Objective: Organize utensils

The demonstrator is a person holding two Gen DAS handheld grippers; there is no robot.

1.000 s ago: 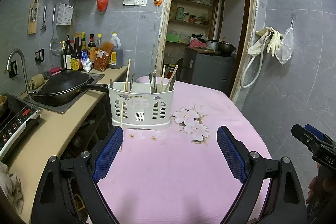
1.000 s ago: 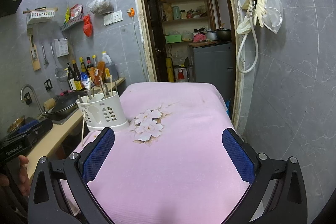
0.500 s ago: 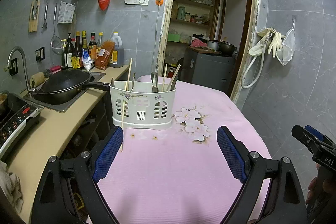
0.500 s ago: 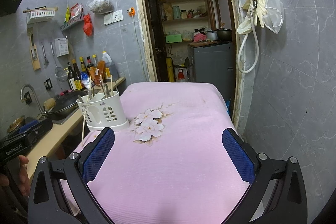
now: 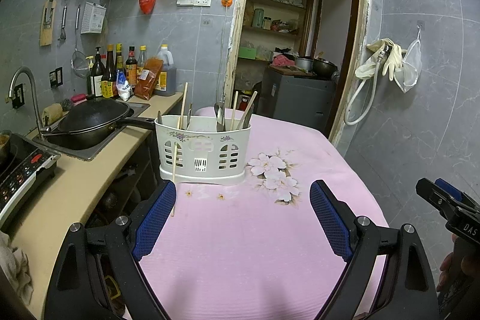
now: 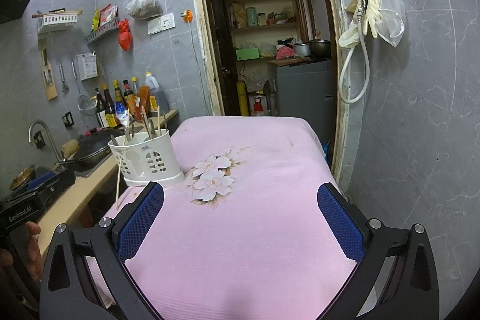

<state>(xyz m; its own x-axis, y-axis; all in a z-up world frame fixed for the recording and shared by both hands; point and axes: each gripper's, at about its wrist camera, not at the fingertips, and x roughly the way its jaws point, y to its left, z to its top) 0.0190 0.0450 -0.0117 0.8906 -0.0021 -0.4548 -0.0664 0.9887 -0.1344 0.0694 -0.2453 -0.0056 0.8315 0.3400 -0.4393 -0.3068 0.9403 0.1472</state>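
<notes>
A white plastic utensil caddy stands on the pink table cloth, holding several chopsticks and metal utensils. One loose chopstick leans against its front left side, tip on the cloth. My left gripper is open and empty, a short way in front of the caddy. My right gripper is open and empty over the cloth, with the caddy ahead to its left and the leaning chopstick beside it.
A kitchen counter runs along the table's left side with a black wok, an induction cooker and sauce bottles. An open doorway lies beyond the table. A tiled wall stands to the right.
The left wrist view has shifted slightly, so the caddy sits a little lower and more central. Both grippers stay open and empty.
</notes>
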